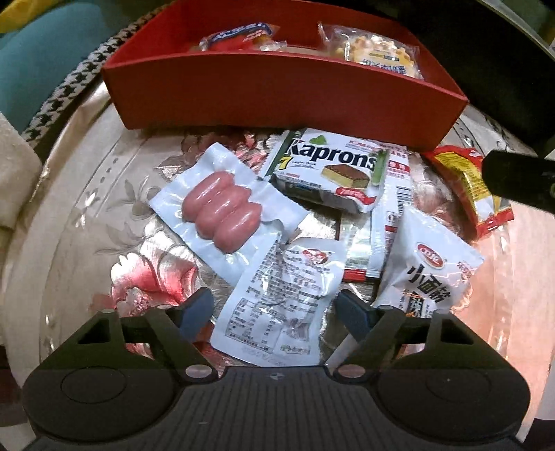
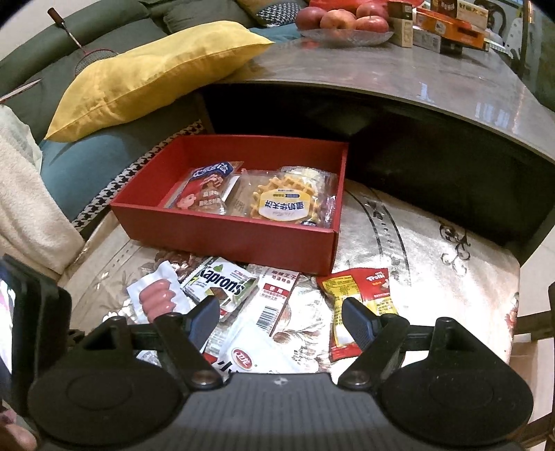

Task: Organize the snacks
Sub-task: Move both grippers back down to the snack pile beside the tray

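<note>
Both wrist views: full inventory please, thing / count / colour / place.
box: 1, red, back of the floral-covered surface
waffle pack: 1, clear with yellow waffle, inside the box, right part
cartoon snack pack: 1, red and blue, inside the box, left part
sausage pack: 1, white with three pink sausages, in front of the box, left
Kaprons pack: 1, white and green, just in front of the box
white sachets with a red logo: 2, nearest the left gripper
barcode packet: 1, white and red, centre of the pile
Trolli pack: 1, red and yellow, right of the pile
apples: several, red, in a glass dish on the grey table
pillow: 1, yellow, sofa
left gripper: jaws open above a sachet
right gripper: jaws open above the pile
</note>
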A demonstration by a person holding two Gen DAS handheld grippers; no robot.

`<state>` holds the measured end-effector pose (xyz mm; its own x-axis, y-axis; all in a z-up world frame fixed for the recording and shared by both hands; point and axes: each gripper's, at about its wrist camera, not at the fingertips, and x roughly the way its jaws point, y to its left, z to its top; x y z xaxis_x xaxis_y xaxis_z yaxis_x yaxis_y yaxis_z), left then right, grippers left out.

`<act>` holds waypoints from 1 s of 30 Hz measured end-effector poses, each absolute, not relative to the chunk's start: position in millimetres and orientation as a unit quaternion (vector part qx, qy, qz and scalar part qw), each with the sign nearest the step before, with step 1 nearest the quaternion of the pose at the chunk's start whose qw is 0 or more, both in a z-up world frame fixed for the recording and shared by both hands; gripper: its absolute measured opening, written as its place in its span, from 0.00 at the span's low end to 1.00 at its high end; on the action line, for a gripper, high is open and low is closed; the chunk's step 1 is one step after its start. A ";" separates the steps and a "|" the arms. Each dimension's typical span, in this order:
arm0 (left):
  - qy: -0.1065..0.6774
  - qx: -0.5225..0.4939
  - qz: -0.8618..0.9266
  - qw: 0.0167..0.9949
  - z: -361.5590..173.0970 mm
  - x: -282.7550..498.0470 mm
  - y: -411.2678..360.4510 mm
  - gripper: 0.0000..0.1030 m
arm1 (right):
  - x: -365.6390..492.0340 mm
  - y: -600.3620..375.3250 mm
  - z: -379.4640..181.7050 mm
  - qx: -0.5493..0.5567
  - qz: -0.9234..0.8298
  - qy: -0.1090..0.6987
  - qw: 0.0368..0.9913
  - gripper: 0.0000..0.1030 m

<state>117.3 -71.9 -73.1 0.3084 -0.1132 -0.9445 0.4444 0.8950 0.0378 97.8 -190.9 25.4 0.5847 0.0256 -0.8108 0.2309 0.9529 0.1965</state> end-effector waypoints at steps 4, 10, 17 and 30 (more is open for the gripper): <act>0.556 0.153 -0.179 0.797 -70.3 113.2 -79.5 0.62 | 97.7 -190.3 23.0 0.138 -0.058 0.457 0.877 0.70; 0.574 0.116 -0.193 0.788 -63.6 112.5 -69.3 0.56 | 92.7 -187.8 13.9 0.134 -0.063 0.474 0.868 0.70; 0.565 0.098 -0.200 0.794 -51.9 112.2 -50.4 0.55 | 83.4 -185.1 -8.5 0.155 -0.073 0.508 0.844 0.70; 0.592 0.064 -0.173 0.785 -62.2 130.1 -22.8 0.57 | 101.2 -158.2 -42.1 0.187 -0.073 0.549 0.811 0.78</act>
